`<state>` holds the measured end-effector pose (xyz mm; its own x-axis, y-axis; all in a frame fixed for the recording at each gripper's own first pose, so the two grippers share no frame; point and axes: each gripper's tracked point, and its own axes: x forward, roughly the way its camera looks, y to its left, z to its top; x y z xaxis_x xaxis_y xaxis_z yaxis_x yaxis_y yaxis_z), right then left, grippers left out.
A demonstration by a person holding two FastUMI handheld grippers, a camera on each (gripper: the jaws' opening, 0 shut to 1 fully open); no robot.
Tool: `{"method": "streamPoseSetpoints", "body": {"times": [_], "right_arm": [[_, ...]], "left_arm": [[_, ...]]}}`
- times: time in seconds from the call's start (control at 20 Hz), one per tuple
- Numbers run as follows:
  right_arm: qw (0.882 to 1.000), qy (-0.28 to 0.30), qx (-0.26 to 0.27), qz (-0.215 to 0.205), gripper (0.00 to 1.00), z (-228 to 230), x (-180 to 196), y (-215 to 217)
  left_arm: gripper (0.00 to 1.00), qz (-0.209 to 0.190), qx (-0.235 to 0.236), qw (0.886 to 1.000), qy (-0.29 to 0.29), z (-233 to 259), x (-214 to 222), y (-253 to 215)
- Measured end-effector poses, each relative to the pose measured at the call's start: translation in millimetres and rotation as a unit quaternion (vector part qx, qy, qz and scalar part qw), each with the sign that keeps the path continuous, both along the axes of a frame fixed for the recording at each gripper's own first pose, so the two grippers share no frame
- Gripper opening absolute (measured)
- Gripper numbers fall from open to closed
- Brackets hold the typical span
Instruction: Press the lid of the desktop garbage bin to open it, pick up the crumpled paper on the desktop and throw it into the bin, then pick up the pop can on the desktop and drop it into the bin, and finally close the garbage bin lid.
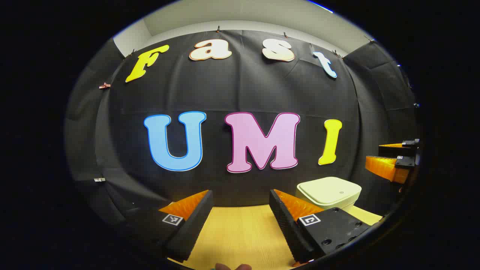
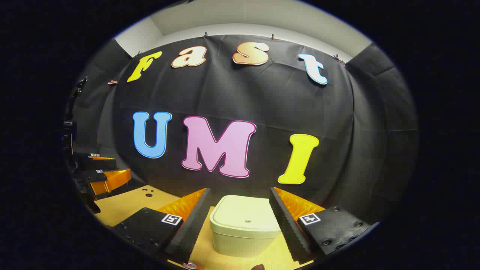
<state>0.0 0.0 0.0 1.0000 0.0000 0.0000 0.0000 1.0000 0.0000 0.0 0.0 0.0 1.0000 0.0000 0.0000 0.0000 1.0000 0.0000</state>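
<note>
Desktop garbage bin: lid shut, unpressed (every step outstanding); right gripper and left gripper both gaped wide, empty.

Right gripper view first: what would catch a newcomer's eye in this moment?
The pale bin with its lid shut stands on the wooden table, straight ahead between the fingers of the open right gripper. In the left gripper view the same bin sits off to the right of the open left gripper, which points at bare tabletop. Each gripper also shows at the edge of the other's view.
</note>
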Motion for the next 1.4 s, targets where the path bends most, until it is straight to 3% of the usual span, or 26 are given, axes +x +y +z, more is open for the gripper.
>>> {"method": "streamPoseSetpoints", "body": {"times": [0.8, 0.9, 1.0, 1.2, 1.25, 1.4], "right_arm": [[1.000, 0.002, 0.019, 0.022, 0.96, 2.6, 6.1, 3.3], [1.000, 0.002, 0.023, 0.021, 0.90, 4.6, 5.5, 3.4], [1.000, 0.007, 0.013, 0.022, 0.81, 0.4, 7.2, 4.4], [0.999, 0.021, -0.004, 0.029, 0.14, -6.0, 9.5, 4.3], [0.999, 0.020, 0.003, 0.037, 0.05, -4.4, 8.6, 5.2], [0.998, 0.046, 0.020, 0.037, 0.05, -8.3, 20.1, -2.1]], "left_arm": [[0.96, -0.001, 0.011, 1.000, -0.001, 0.3, 1.9, -5.4], [0.96, -0.001, 0.012, 1.000, -0.003, 0.6, 0.8, -5.4], [0.96, 0.000, 0.011, 1.000, -0.003, 1.1, 0.1, -4.6], [0.96, 0.002, 0.008, 1.000, -0.003, 0.4, 0.2, -4.0], [0.96, 0.003, 0.008, 1.000, -0.003, 1.4, 0.3, -3.9], [0.96, 0.004, 0.006, 1.000, -0.004, -0.2, -1.3, -3.7]]}}
